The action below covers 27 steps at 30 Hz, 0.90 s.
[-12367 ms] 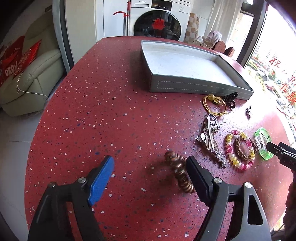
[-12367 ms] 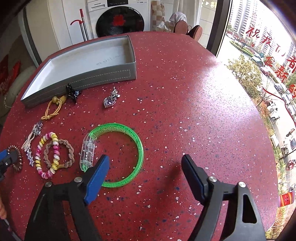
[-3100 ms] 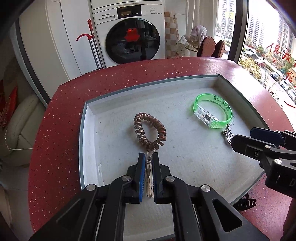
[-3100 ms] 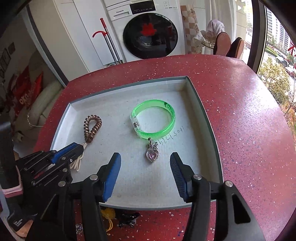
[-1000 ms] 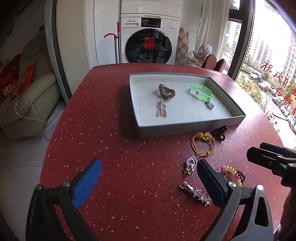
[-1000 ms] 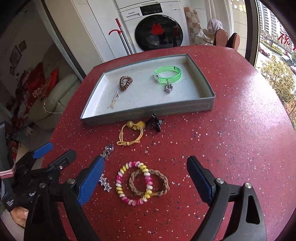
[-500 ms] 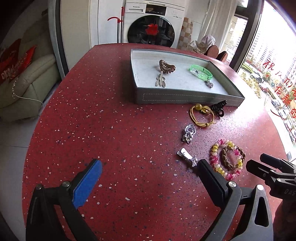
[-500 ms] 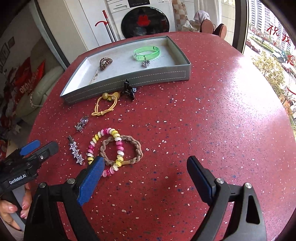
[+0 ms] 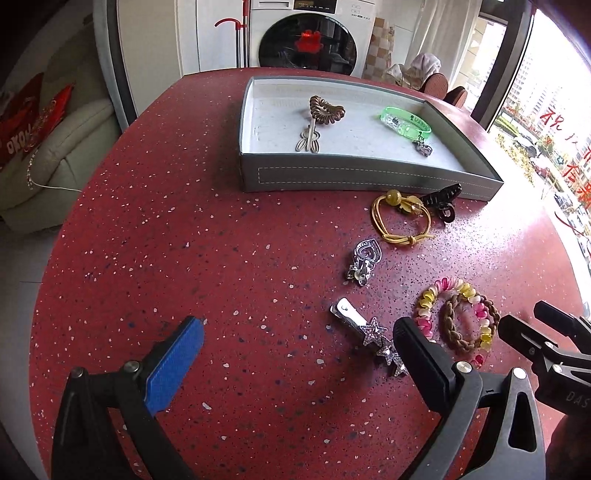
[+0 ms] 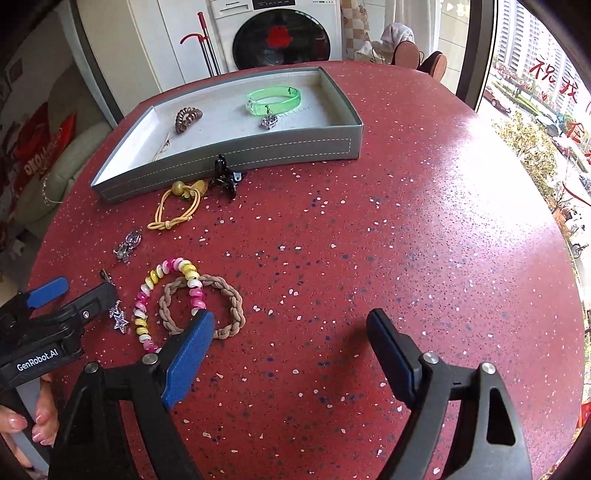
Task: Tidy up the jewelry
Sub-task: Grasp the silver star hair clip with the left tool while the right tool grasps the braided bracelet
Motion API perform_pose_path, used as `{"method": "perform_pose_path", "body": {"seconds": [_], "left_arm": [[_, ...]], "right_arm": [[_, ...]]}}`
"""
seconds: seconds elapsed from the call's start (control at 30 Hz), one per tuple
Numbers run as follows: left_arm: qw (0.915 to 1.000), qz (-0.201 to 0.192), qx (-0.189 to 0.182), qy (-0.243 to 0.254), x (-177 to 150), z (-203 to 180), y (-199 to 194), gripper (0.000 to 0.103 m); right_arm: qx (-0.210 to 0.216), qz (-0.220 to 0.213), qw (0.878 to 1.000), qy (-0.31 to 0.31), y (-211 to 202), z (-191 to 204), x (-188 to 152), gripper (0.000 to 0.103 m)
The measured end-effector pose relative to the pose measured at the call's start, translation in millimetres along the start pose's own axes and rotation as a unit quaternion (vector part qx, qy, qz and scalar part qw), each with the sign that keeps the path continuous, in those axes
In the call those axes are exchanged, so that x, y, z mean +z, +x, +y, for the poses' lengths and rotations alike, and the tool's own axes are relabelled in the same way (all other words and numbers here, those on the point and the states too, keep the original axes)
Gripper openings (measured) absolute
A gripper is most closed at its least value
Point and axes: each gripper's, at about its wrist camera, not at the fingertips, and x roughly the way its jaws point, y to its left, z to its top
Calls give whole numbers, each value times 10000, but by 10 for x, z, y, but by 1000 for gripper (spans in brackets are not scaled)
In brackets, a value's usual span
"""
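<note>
A grey tray [image 9: 369,177] [image 10: 236,155] holds a brown coil bracelet [image 9: 327,110], a metal hair clip [image 9: 308,138], a green bangle [image 9: 404,122] [image 10: 273,99] and a heart pendant [image 9: 423,147]. On the red table lie a star hair clip [image 9: 369,332], a silver heart charm [image 9: 364,260], a yellow cord bracelet [image 9: 400,218], a black claw clip [image 9: 441,201], a pink-yellow bead bracelet [image 10: 166,291] and a braided brown bracelet [image 10: 221,306]. My left gripper [image 9: 295,354] is open, its right finger beside the star clip. My right gripper [image 10: 291,350] is open, its left finger over the braided bracelet.
A washing machine [image 9: 306,40] and a red-handled mop [image 9: 240,33] stand behind the table. A beige sofa [image 9: 48,158] is at the left. A window [image 10: 535,92] is at the right. The table edge [image 10: 576,295] curves close on the right.
Both grippers have moved lower and closer to the loose jewelry on the table. The left one now has its right finger by the star clip; the right one reaches the braided bracelet.
</note>
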Motion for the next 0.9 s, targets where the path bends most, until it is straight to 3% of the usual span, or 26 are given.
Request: {"method": "perform_pose_path", "body": {"seconds": [0.17,0.37,0.53,0.67,0.9], "left_arm": [[10000,-8,62,-2,9,-35,41,103],[9996,-25,237,175,-3,-88,46,103],[9992,-79,277,292,-37,-89,16,103],[9986,-121,261,444,-58,-119,-35,94],[9977,-125,278,614,-113,-108,-104,89]], "right_arm": [[-107,-61,9993,-350,25,170,17,73],[-169,-118,9962,-845,24,412,-7,41],[-92,-74,9956,-927,25,467,-11,27],[-58,-30,9943,-1065,31,532,-18,9],[-99,-166,9942,-1062,-29,523,-51,7]]}}
